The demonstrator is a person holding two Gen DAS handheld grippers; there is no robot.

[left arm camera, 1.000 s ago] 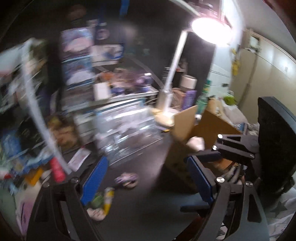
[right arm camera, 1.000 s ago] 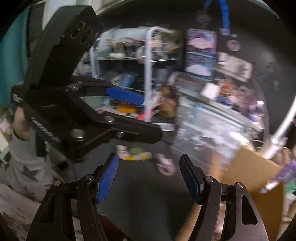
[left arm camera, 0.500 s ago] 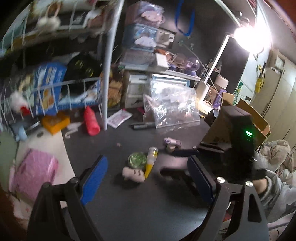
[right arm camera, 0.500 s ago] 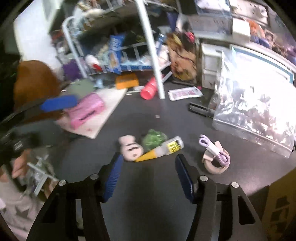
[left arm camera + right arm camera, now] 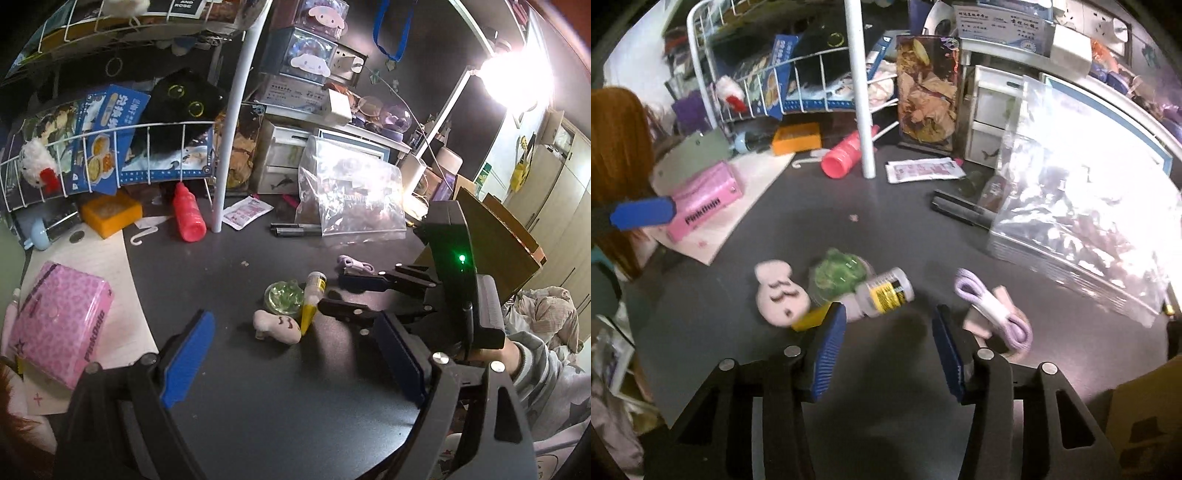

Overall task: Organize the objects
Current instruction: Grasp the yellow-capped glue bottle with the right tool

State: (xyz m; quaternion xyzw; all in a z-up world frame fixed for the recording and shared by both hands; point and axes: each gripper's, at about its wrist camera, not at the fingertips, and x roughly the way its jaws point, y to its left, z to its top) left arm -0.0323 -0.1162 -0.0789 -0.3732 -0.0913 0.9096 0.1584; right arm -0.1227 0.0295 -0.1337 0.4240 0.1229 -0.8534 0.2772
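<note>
Both of my grippers are over the dark desk [image 5: 258,424], nothing held.

Right gripper [image 5: 888,328]: jaws apart, empty, low over the surface. The clear plastic glue bottle with yellow label and yellow nozzle [image 5: 875,295] lies on its side, label end just ahead of the gap, nozzle end passing behind my left finger. Body sits crosswise to the jaws, so I judge it's lined up for a pinch across the barrel. Probably the first pick.

Touching the bottle: round green glass dish [image 5: 840,273] behind it, pale pink soft toy with drawn lashes [image 5: 779,295] to the left. Tight cluster, so closing carelessly could drag the neighbours.

Coiled lilac cable with white strap [image 5: 993,314] lies just outside my right finger, apart from the bottle.

Left gripper [image 5: 295,354]: jaws wide apart, empty, held higher and further back, with the same cluster ahead between its fingers. My guess is it's on standby, staying clear of the right one.

Brown cardboard box [image 5: 495,236] stands open at the desk's right edge, a likely drop target, though I can't confirm that.
</note>
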